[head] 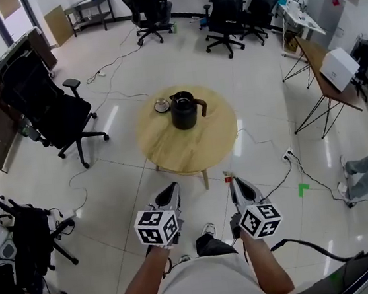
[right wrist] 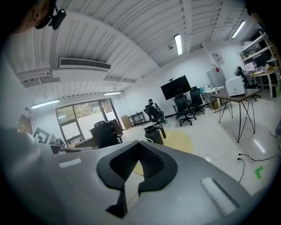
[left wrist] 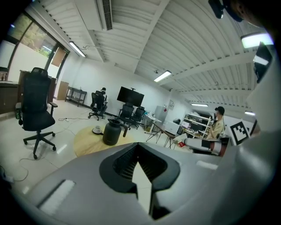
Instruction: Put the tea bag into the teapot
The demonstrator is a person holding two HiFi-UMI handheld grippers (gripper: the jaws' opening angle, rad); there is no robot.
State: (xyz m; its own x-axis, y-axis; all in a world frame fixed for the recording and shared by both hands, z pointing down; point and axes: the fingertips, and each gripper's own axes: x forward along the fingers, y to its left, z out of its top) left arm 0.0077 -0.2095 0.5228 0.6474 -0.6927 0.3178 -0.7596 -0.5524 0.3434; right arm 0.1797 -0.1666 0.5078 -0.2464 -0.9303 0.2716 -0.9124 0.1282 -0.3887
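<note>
Left tongs (head: 173, 188) are sitting clenched, jaws pressing together with nothing between them. Right tongs (head: 233, 182) are doing the same, empty and drawn tight. Both are hovering over the floor (head: 262, 133), well short of the teapot (head: 184, 112) and pointing toward it. The black teapot is standing upright near the middle of a round wooden surface (head: 170, 144), its handle sticking out to the right. Just left of the teapot a small dish (head: 161, 105) is lying; whatever it is holding is too small to tell, so the tea bag is not showing clearly. Well left of the teapot a black chair (head: 53, 112) is standing, with cables (head: 111, 65) trailing beyond.
</note>
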